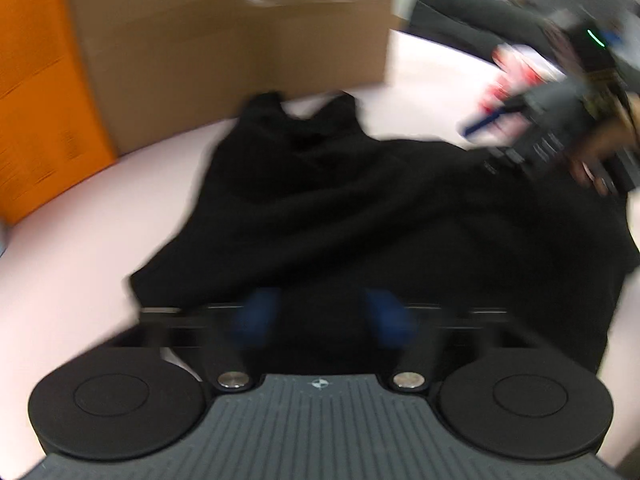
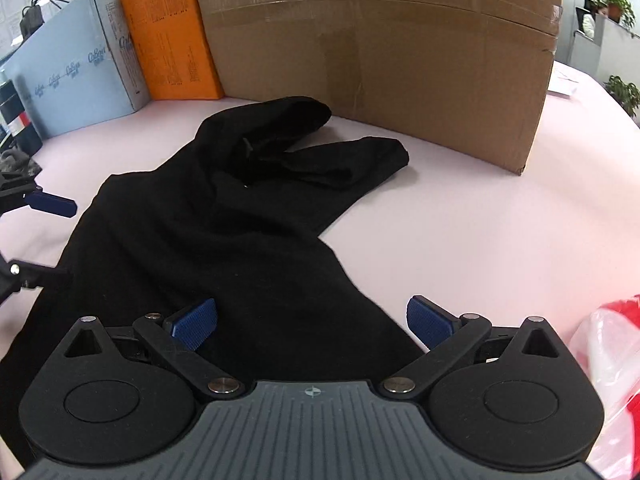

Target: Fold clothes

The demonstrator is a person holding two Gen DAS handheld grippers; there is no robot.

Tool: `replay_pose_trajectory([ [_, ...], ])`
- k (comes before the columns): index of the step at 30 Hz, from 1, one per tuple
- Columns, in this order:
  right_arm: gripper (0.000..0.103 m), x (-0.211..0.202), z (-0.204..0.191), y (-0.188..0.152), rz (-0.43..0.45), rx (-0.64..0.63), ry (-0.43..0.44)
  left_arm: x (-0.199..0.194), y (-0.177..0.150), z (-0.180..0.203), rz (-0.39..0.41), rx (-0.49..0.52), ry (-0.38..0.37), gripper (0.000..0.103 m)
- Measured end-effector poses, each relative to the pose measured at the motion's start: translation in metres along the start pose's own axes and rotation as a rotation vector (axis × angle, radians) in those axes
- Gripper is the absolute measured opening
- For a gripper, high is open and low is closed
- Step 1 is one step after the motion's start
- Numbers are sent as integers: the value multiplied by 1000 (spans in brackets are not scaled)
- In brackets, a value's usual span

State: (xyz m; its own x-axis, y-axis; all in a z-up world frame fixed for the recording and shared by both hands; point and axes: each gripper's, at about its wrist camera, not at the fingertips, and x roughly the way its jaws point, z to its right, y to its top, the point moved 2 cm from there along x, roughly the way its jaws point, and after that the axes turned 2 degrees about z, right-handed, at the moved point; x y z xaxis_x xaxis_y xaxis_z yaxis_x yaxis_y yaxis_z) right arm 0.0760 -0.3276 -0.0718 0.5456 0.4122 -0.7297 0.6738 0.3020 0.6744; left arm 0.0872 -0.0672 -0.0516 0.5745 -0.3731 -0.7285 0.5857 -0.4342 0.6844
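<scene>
A black garment [image 2: 224, 240] lies crumpled on the pink table [image 2: 480, 220], its two narrow ends toward the cardboard box. My right gripper [image 2: 312, 326] stands wide open just above the garment's near part, nothing between its blue pads. In the left wrist view, heavily blurred, the garment [image 1: 340, 200] fills the middle. My left gripper [image 1: 320, 316] hovers at its near edge, blue pads apart with black cloth under the gap. From the right wrist view the left gripper [image 2: 56, 238] shows at the garment's left edge, fingers apart. A hand holds the right gripper [image 1: 488, 140] at the garment's right side.
A large cardboard box [image 2: 400, 60] stands behind the garment, with an orange box [image 2: 168, 36] and a pale blue box [image 2: 80, 72] to its left. A red and white plastic bag [image 2: 612, 380] lies at the near right. Bare pink tabletop stretches right of the garment.
</scene>
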Motion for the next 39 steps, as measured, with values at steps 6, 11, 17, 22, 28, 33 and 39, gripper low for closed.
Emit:
replay_pose_trajectory([
  [6,48,-7,3,-9,-34,95,81,-14,-3,-12,47,8,54,2],
  [11,51,-15,-5,-13,-15,105,66,-20,6,-21,120,197,105,93],
  [17,69,-16,-5,-16,-10,115,61,11,13,-18,63,353,60,93],
  [22,81,-16,1,-18,10,125,80,36,13,-28,7,346,-28,64],
  [28,58,-5,15,-14,31,218,137,26,22,-42,20,226,-90,2],
  [33,25,-19,-3,-2,88,251,225,-17,24,-60,81,122,-91,2],
  [39,24,-64,-42,8,186,227,313,-90,0,-65,100,103,-126,2],
])
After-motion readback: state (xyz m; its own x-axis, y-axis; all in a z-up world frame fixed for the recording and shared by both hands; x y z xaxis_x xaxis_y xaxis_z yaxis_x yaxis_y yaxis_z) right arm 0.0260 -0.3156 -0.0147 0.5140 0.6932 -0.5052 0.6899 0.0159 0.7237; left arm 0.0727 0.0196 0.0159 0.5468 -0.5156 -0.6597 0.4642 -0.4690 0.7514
